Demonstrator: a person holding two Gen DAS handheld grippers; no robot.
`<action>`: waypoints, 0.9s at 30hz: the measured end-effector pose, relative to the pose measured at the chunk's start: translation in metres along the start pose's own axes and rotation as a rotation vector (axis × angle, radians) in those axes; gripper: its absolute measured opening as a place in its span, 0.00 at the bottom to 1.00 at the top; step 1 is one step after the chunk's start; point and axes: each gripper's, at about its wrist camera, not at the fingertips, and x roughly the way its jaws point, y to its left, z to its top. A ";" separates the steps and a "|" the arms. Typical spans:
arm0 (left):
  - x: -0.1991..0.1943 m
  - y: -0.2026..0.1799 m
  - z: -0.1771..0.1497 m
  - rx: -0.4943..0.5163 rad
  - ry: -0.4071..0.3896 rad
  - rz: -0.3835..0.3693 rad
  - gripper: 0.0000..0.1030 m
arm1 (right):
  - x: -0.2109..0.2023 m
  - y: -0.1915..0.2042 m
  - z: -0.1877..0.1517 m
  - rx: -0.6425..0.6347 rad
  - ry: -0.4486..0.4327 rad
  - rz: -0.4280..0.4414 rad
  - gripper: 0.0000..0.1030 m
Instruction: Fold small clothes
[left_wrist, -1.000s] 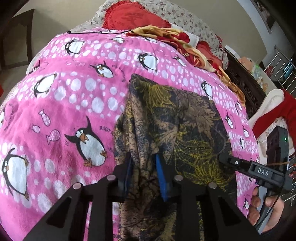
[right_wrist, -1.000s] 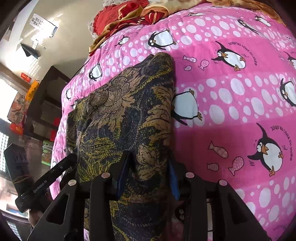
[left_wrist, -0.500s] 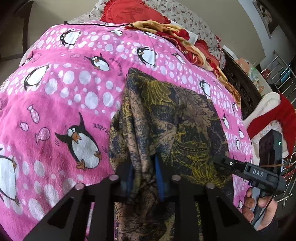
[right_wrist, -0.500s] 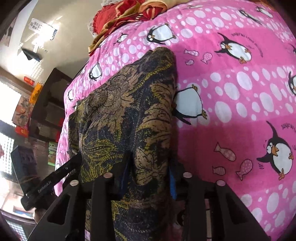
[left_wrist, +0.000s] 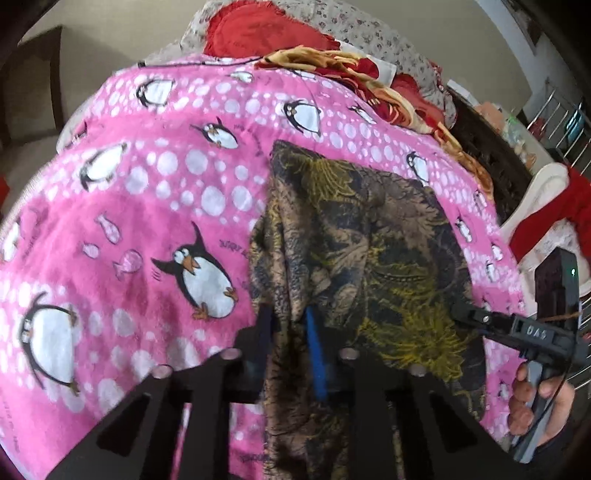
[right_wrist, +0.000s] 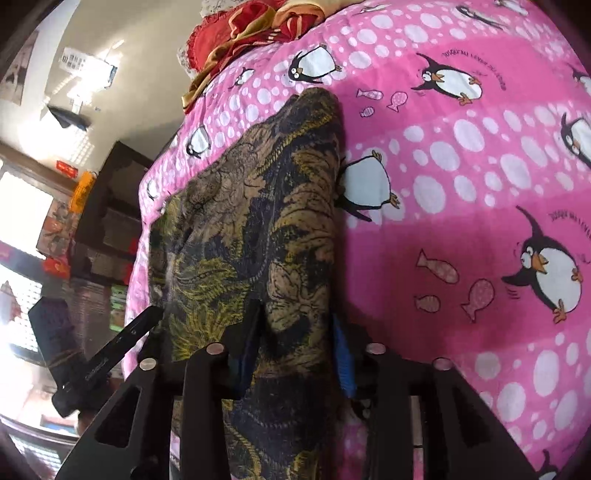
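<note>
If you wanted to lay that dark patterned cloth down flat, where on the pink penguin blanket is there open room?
The widest bare stretch of pink blanket lies on the right tool's side of the patterned cloth. Another open patch flanks the left tool. The far end is crowded with red and gold bedding. Both tools grip the cloth's near edge.

A bed carries everything, covered by a fleecy pink blanket (left_wrist: 155, 206) printed with penguins, fish and white dots. On the blanket lies a dark brown-and-yellow batik-patterned cloth garment (left_wrist: 369, 243), its near end bunched and lifted. At the far end rest a crumpled red-and-gold cloth (left_wrist: 332, 64) and a red ruffled cushion (left_wrist: 255, 31).
</note>
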 end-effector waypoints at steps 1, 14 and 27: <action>-0.002 -0.002 0.001 0.004 -0.008 0.004 0.14 | 0.000 0.004 0.000 -0.019 -0.002 -0.012 0.08; 0.008 0.003 0.007 -0.061 0.018 -0.092 0.16 | 0.013 0.007 0.010 -0.029 -0.001 -0.004 0.07; -0.016 -0.098 0.056 0.045 -0.166 -0.188 0.14 | -0.100 0.035 0.049 -0.249 -0.233 -0.094 0.04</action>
